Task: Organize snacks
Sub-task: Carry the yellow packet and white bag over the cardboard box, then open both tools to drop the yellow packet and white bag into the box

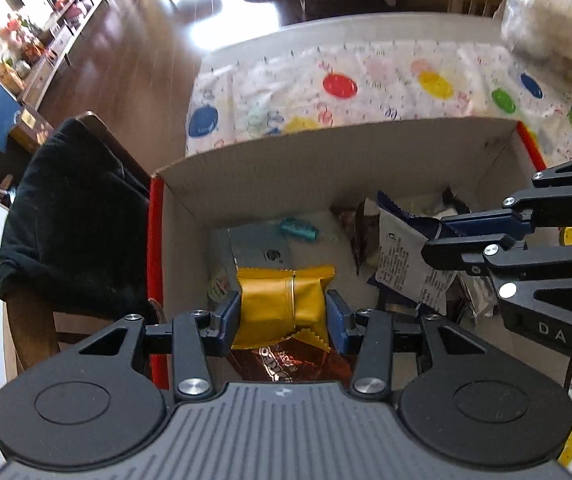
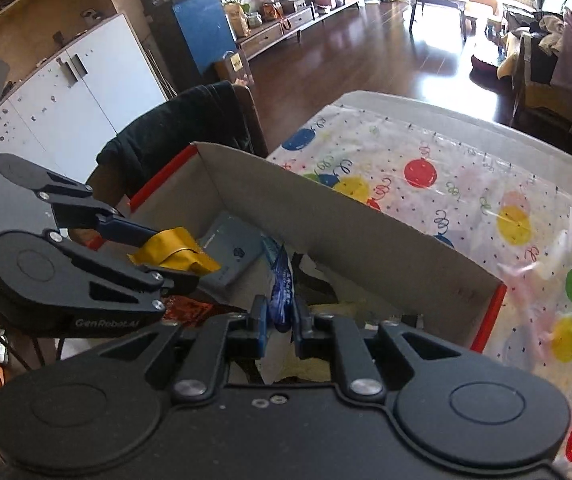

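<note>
- Left wrist view looks down into a cardboard box (image 1: 269, 176) with red outer edges, which stands on the desk (image 1: 366, 36).
- The left gripper (image 1: 283, 316) has its jaws closed on a yellow snack packet (image 1: 281, 300); the blue pads press it from both sides, and the packet hangs over the inside of the box, near the left wall.
- Under the yellow packet lies an orange-brown shiny packet (image 1: 286, 362), close to the near wall of the box.
- Farther in the box there is a grey flat packet (image 1: 261, 248) and a small teal wrapped sweet (image 1: 298, 229) near the far wall.
- The right gripper (image 1: 442, 236) comes in from the right side. Its jaws are almost closed on the edge of a white and dark blue packet (image 1: 402, 264), which is over the right part of the box.
- In the right wrist view the blue pads of the right gripper (image 2: 279, 322) pinch this packet (image 2: 281, 292), which stands upright and thin between them.
- The same view shows the left gripper (image 2: 165, 252) with the yellow packet (image 2: 173, 250) over the left part of the box (image 2: 326, 216).
- The desk carries a white cloth with coloured balloons (image 1: 338, 86).
- A chair with a black garment (image 1: 73, 216) stands just beside the left wall of the box.
- A clear plastic bag (image 1: 546, 24) is at the far right on the desk; what is in it I cannot tell.
</note>
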`<state>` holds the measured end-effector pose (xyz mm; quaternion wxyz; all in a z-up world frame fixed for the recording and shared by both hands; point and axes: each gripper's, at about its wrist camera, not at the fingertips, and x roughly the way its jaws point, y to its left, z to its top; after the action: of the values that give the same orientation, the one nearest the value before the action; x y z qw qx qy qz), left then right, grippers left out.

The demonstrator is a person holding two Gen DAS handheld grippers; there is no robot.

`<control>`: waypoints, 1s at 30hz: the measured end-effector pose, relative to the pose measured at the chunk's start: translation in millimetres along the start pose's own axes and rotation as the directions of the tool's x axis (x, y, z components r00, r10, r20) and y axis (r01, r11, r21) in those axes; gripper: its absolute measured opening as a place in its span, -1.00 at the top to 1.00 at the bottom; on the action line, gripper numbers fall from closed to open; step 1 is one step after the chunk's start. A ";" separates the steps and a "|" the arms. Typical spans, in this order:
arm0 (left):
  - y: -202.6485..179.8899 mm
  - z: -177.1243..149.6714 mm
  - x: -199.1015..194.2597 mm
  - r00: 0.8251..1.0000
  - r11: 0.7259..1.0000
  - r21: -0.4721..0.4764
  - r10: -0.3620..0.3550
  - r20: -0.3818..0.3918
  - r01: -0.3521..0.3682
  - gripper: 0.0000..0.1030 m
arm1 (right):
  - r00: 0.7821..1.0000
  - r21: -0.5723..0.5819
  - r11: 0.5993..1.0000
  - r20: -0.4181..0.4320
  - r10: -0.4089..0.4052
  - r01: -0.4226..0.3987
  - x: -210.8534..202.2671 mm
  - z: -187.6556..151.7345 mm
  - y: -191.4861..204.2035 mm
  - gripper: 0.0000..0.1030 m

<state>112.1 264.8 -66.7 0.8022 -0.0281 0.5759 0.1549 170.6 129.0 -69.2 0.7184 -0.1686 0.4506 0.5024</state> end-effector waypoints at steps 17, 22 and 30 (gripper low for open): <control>-7.8 4.1 -4.0 0.999 1.000 -0.010 -0.026 -0.024 0.025 -0.01 | 1.000 0.009 1.000 -0.022 -0.017 0.017 -9.3 -0.9 2.8 0.46; -10.0 -1.4 -17.8 0.999 0.999 -0.032 -0.028 0.024 0.029 -0.11 | 1.000 0.002 1.000 0.001 -0.017 0.017 -24.4 -5.2 6.2 0.34; -18.8 -14.0 -48.0 0.992 0.997 -0.050 -0.053 0.113 0.059 -0.23 | 0.998 0.003 1.000 0.054 -0.010 0.010 -56.2 -11.7 7.6 0.18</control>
<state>90.7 233.5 -29.2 0.8360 -0.0569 0.5250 0.1491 153.4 92.2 -28.0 0.7331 -0.1559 0.4309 0.5026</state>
